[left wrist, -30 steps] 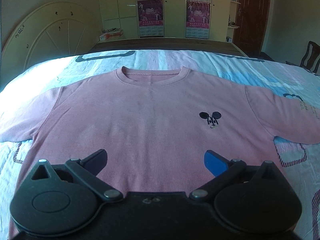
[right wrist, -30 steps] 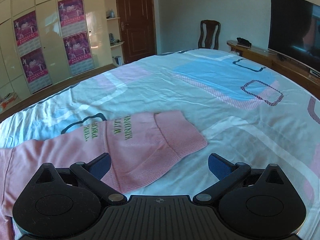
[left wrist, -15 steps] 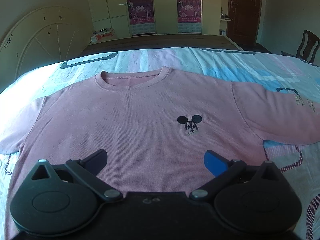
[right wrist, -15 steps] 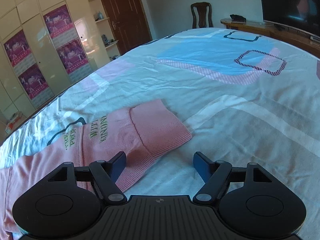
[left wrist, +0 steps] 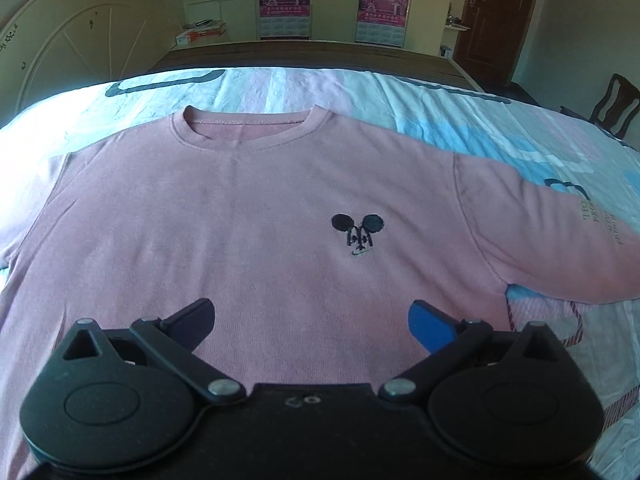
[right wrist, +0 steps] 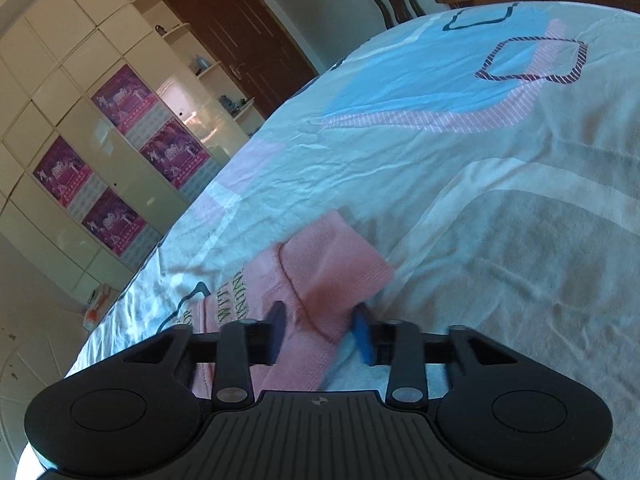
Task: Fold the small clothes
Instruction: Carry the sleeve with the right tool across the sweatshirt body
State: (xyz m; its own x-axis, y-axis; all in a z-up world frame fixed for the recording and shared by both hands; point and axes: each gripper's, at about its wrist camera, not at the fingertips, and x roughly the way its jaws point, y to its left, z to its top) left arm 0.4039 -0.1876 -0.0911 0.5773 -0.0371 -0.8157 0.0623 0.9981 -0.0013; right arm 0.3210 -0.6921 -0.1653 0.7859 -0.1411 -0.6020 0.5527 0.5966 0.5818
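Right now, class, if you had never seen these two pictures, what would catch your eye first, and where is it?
A pink shirt lies flat across the bed, with a small black mouse-ears logo on its chest. The left gripper hangs open over its lower part. At the shirt's far sleeve, the right gripper has just been closing, the ribbed cuff between its fingers.

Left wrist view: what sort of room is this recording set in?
Most likely a home bedroom: a pink sweatshirt lies flat on a bed with a patterned sheet, a wardrobe wall with posters stands behind it, and a wooden door is at right.
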